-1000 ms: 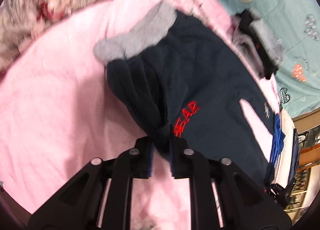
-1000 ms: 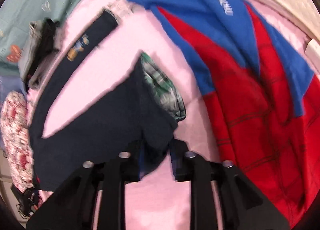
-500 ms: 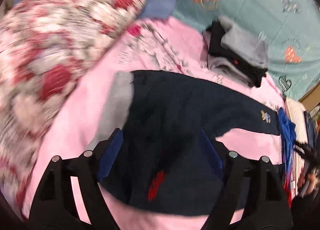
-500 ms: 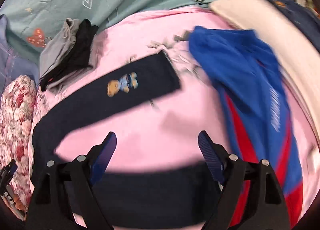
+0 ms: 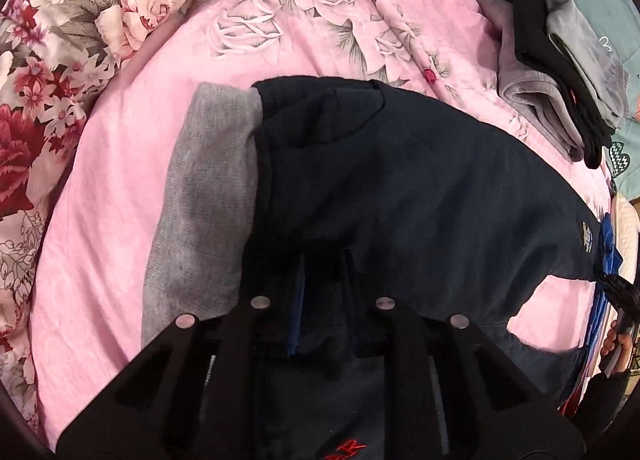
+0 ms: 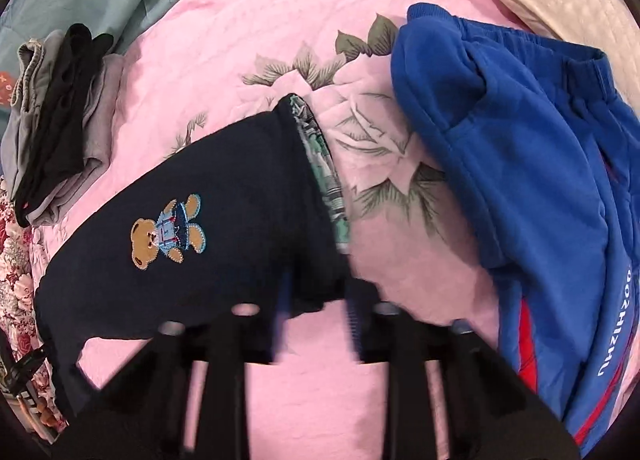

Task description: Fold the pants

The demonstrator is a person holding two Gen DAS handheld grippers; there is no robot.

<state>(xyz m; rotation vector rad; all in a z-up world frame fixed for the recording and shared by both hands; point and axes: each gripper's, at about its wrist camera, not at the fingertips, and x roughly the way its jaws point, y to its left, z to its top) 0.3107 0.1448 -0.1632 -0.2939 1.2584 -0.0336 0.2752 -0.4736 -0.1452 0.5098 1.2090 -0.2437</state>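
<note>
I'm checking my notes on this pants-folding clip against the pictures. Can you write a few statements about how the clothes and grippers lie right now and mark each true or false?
1. The navy pants lie on a pink floral bedspread. True.
2. The teddy bear patch sits on the blue and red garment. False: it is on a leg of the navy pants.
3. The left gripper is over the navy fabric, near the grey waistband. True.
4. The stack of folded grey and black clothes rests on top of the navy pants. False: it lies apart, at the bedspread's edge.
5. The right gripper is clamped shut on the green plaid cuff lining. False: its jaws stand apart, short of the cuff.
</note>
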